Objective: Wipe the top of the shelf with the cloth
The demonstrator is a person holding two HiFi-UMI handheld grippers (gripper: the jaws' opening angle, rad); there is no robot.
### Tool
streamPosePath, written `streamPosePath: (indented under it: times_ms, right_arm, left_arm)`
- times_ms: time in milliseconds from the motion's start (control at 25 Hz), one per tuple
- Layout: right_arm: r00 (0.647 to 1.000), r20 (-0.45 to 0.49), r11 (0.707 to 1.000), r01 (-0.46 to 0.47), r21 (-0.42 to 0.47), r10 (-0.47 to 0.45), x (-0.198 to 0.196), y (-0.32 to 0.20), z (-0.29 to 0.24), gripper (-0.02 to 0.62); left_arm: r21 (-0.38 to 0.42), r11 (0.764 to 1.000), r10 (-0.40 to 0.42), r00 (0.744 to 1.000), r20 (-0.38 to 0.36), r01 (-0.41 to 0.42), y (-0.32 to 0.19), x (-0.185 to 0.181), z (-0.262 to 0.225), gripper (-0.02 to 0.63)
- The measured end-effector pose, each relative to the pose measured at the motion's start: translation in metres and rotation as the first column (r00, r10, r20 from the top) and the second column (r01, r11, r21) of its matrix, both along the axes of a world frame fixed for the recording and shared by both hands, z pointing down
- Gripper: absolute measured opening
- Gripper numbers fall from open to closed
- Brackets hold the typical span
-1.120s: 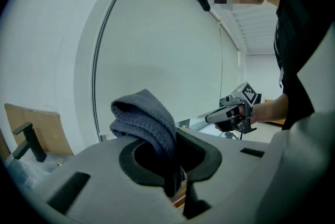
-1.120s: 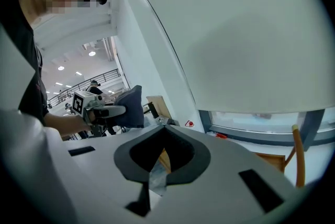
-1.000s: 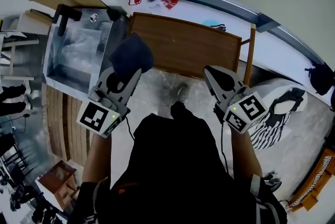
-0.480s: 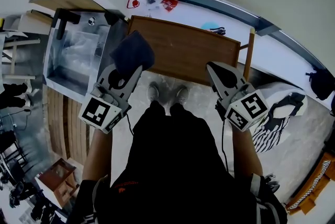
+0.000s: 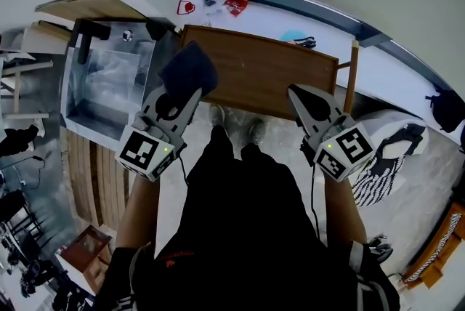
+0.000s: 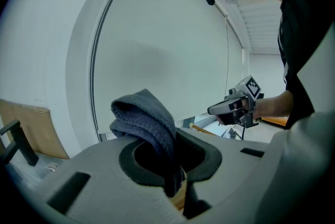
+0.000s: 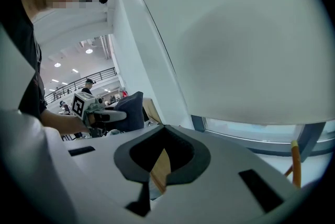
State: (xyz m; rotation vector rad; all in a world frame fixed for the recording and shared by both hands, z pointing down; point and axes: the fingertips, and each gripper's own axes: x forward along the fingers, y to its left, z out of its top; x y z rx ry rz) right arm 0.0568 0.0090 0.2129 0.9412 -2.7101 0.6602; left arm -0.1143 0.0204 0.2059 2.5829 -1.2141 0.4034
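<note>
Head view: left gripper [image 5: 183, 88] holds the dark grey cloth [image 5: 189, 67] at the wooden shelf top's [image 5: 269, 73] left end; right gripper [image 5: 298, 94] is near its front edge
Left gripper view: jaws clamped on the cloth
Right gripper view: jaws pressed together, nothing between

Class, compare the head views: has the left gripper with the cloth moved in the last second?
Yes: the left gripper, shut on the cloth, moved slightly forward, nearer the far edge of the shelf top.
</note>
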Motion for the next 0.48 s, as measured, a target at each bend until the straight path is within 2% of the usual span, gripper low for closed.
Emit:
streamPosePath:
  times_ms: [120,480]
  right_arm:
    - [1.000,-0.016,1.000,-0.017,-0.011,0.016,-0.019,-0.006,0.004,0.005]
    - [0.992,-0.085,0.995,-0.092,-0.025,0.089,-0.086,-0.032,0.016,0.005]
  left_arm:
    - [-0.025,1.000,0.007,1.000,-0.007,-0.008,-0.012,-0.014,0.010,0.057]
    - [0.008,0.996,0.085,0.995,-0.048,-0.084,-0.057,-0.063,0.041,0.057]
